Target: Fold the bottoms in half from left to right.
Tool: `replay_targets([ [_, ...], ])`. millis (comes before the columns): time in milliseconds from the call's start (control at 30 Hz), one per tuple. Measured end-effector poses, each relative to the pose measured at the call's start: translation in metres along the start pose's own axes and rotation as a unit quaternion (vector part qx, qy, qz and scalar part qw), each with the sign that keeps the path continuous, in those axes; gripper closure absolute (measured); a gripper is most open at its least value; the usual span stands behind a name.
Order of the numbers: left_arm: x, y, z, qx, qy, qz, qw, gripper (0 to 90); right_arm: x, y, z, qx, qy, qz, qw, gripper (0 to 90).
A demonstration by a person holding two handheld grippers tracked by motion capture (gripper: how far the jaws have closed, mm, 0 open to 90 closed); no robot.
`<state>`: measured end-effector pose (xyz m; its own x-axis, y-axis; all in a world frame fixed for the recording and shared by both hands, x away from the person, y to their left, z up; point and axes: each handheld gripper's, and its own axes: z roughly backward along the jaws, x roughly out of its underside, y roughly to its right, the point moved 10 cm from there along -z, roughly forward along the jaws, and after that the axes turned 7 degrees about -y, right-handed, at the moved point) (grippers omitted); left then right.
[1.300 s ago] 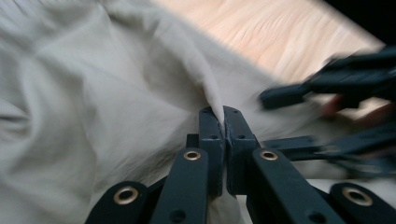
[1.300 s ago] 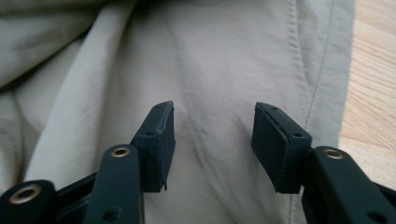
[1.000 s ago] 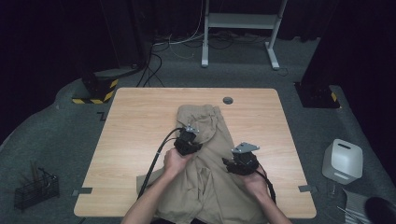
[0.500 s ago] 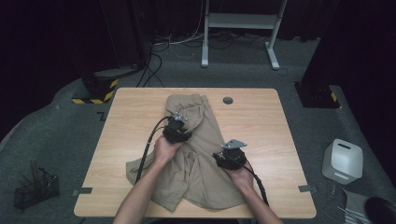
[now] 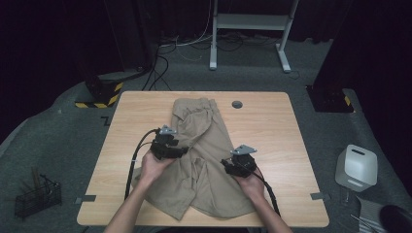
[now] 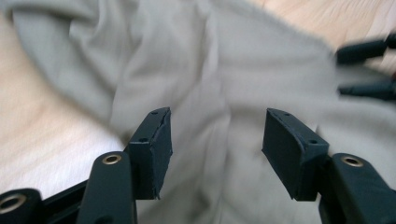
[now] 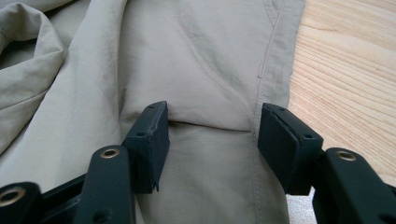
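Observation:
Rumpled beige trousers (image 5: 204, 145) lie down the middle of the wooden table (image 5: 291, 145). My left gripper (image 5: 183, 151) hovers over their left side, pointing right. Its jaws have just been opening and now stand open (image 6: 215, 116) above the cloth (image 6: 187, 60), with nothing pinched between them. My right gripper (image 5: 224, 163) sits on the trousers' right side, pointing left. It is open (image 7: 212, 109), has just widened a little more, and its pads straddle flat cloth (image 7: 196, 51) beside a seam. The right gripper's jaw tips (image 6: 366, 70) appear at the right edge of the left gripper view.
A round grey grommet (image 5: 237, 104) is set into the table's far side. On the floor are a white box-shaped device (image 5: 356, 167) at the right, a black wire basket (image 5: 36, 196) at the left, and a white desk frame (image 5: 250, 22) with cables behind.
The trousers were pulled farther onto the table. My left gripper let go of the cloth, opened and drew away to the left. The right gripper shifted slightly left and settled.

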<state>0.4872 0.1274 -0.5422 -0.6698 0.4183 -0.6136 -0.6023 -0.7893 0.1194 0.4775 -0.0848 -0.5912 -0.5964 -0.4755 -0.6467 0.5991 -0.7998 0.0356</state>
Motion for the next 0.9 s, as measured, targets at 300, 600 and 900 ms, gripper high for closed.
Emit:
replay_targets([
  [300, 0.030, -0.007, -0.019, -0.017, -0.013, 0.015, 0.9997, 60.7, 0.003, -0.006, 0.005, -0.020, 0.000, 0.005, 0.9998, 47.1],
  [600, 0.020, -0.034, -0.032, -0.046, -0.034, 0.043, 0.9974, 82.3, 0.004, -0.023, 0.005, -0.042, -0.001, 0.024, 0.9988, 46.9],
  [900, -0.005, -0.037, -0.002, -0.037, 0.003, 0.062, 0.9974, 86.0, -0.007, -0.022, -0.006, -0.031, 0.001, 0.022, 0.9993, 45.0],
])
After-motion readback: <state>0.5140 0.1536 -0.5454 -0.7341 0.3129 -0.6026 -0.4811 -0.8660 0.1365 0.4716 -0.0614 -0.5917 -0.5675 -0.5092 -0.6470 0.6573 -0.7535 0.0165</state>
